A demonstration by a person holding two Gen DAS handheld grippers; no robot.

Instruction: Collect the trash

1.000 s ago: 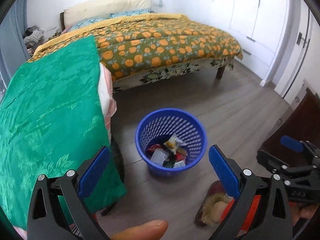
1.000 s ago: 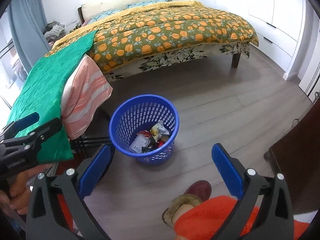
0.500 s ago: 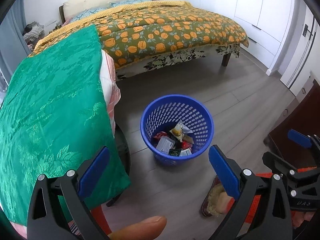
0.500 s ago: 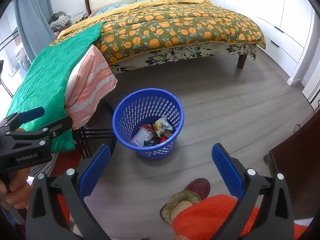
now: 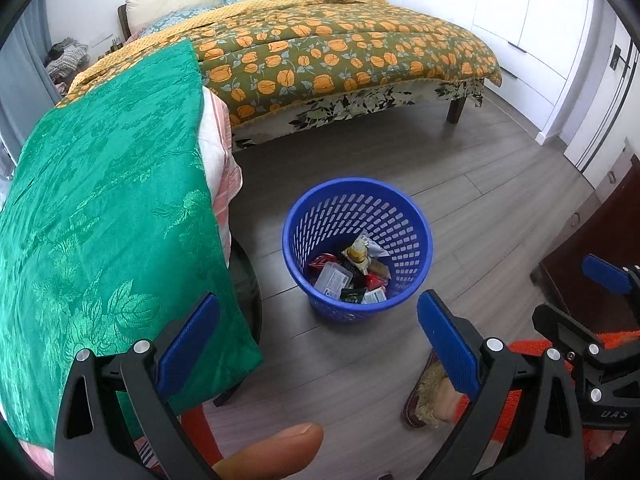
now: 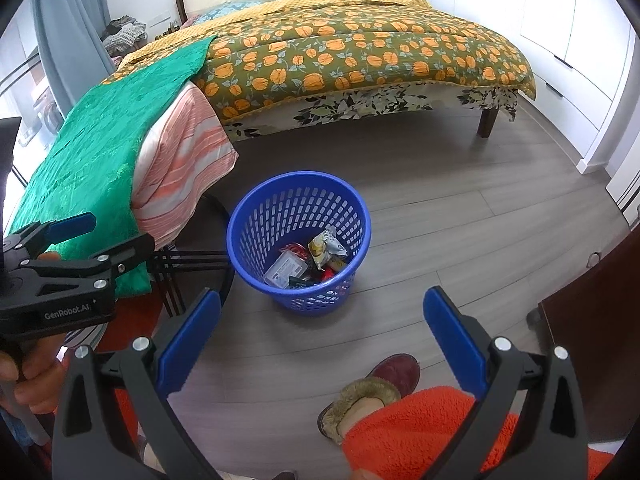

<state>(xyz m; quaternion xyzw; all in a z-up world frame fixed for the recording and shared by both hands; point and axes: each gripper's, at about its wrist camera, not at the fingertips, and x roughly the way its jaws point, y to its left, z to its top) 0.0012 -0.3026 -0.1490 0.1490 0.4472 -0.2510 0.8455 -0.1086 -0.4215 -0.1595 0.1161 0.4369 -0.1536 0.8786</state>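
Note:
A blue perforated plastic basket (image 5: pixel 408 216) stands on the grey wood floor, also in the right wrist view (image 6: pixel 256 216). It holds several pieces of trash (image 5: pixel 348 276): wrappers, a clear plastic tub, a red packet, also seen in the right wrist view (image 6: pixel 308 264). My left gripper (image 5: pixel 318 332) is open and empty, above and in front of the basket. My right gripper (image 6: pixel 320 328) is open and empty, likewise short of the basket. Each gripper shows at the edge of the other's view.
A table under a green cloth (image 5: pixel 104 216) and a striped cloth (image 6: pixel 184 160) stands left of the basket. A bed with an orange-flowered cover (image 5: pixel 340 52) lies behind. A dark cabinet (image 6: pixel 600 320) is at the right. My slippered foot (image 6: pixel 372 392) is on the floor.
Both grippers have risen and pulled back a little; the basket sits higher in both views. Both stay open and empty.

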